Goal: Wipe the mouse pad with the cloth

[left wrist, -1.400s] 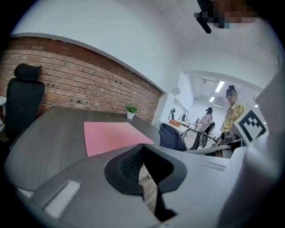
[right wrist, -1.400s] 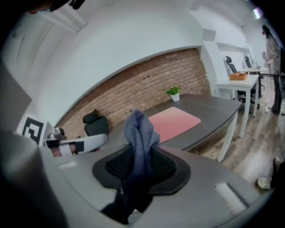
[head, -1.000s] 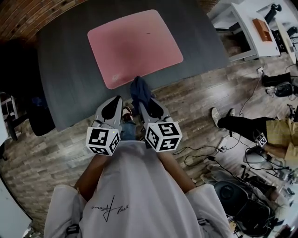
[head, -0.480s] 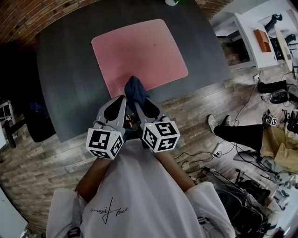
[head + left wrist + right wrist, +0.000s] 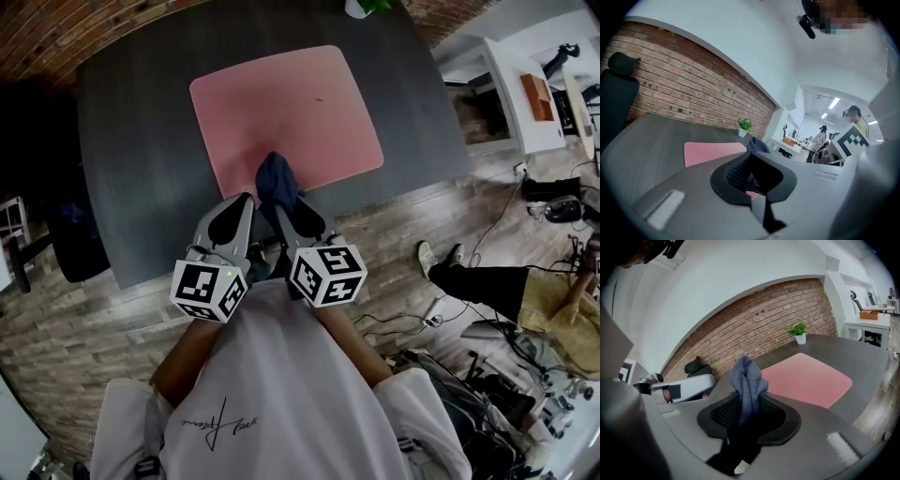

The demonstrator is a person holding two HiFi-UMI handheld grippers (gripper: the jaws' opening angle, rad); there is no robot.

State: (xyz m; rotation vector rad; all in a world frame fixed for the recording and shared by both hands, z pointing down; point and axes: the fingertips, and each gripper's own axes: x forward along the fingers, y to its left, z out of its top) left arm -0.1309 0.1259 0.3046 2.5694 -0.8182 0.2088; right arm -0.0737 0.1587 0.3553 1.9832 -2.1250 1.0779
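- The right gripper (image 5: 748, 409) is clamped on the blue cloth (image 5: 274, 178), which bunches up above its jaws over the near edge of the pink mouse pad (image 5: 281, 103).
- The left gripper (image 5: 751, 174) stands with jaws apart and empty, just short of that near edge.
- The cloth looks soft, light and limp. Held by 1 fold, it will likely crumple rather than spread.
- The pad looks thin and flexible and may slide, so pinning its near edge would steady it.
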